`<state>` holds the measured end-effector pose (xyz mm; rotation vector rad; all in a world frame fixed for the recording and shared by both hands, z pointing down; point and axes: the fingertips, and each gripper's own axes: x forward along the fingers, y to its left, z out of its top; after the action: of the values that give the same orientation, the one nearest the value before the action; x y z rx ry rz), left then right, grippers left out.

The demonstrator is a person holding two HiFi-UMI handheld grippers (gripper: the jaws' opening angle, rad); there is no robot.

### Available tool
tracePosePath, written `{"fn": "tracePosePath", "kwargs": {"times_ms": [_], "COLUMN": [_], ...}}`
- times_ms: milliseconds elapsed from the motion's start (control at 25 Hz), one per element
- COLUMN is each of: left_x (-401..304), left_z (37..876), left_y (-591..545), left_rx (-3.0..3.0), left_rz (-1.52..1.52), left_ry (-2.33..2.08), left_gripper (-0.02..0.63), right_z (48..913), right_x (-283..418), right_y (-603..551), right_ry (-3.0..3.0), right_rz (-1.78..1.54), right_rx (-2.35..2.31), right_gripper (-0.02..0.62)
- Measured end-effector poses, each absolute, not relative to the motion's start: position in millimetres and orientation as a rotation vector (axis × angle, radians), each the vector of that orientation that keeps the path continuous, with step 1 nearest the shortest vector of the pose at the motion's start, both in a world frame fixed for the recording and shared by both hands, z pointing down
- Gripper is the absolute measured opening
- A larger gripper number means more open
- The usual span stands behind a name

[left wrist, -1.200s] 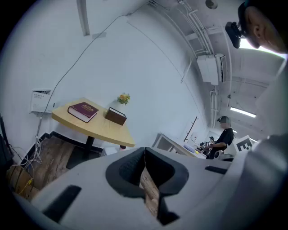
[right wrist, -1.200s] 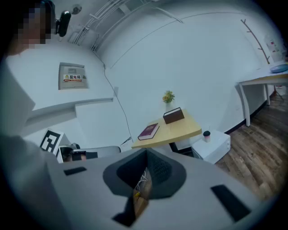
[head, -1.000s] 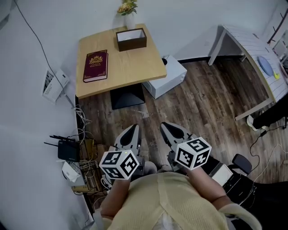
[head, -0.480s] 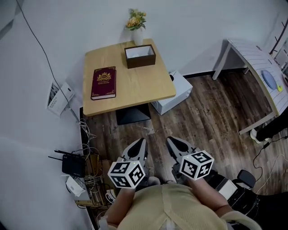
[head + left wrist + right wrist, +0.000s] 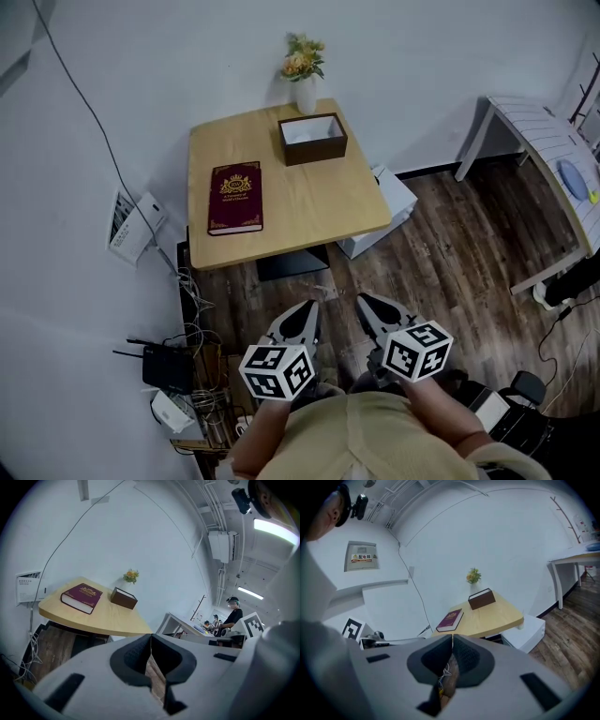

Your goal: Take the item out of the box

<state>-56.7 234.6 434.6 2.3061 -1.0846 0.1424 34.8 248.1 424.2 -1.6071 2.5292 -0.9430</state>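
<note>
Two grippers, the left gripper (image 5: 307, 311) and the right gripper (image 5: 367, 304), are held side by side low before the person's chest, well short of the table (image 5: 291, 220). Each gripper's own view shows its jaws pressed together with nothing between them.

Only the head view looks down into the box (image 5: 312, 139). It shows a pale inside, but whatever item lies there cannot be made out. The left gripper view and the right gripper view catch just the box's dark outer side. The box stands at the table's far corner, just beside a vase of flowers (image 5: 305, 70) by the wall. A dark red book (image 5: 235, 197) lies apart from the box, nearer the table's left edge.

The left gripper view alone shows people (image 5: 232, 616) at distant desks and an air conditioner (image 5: 220, 545) high on the wall. The right gripper view alone shows a labelled wall panel (image 5: 363, 556).

The table is light wood on a dark base, over a dark plank floor (image 5: 450, 244) and against white walls. A white cabinet (image 5: 392, 202) is half hidden under the table's right edge. A router (image 5: 167, 368) sits among tangled cables at the left wall. A white table (image 5: 548, 155) at the right is cut off by the picture's edge.
</note>
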Motion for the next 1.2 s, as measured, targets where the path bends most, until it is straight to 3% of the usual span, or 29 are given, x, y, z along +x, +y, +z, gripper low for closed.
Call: {"fn": "tracePosePath", "kwargs": {"times_ms": [1200], "left_x": [32], "left_z": [432], "left_y": [91], "left_rx": [2.25], "left_rz": [0.13], "left_ry": [-1.094], "left_gripper": [0.023], "right_z": [419], "right_x": [117], "right_y": [91], "right_ry": [2.664], "right_rz": [-0.962], "right_rx": [-1.386], "right_gripper": [0.031]}}
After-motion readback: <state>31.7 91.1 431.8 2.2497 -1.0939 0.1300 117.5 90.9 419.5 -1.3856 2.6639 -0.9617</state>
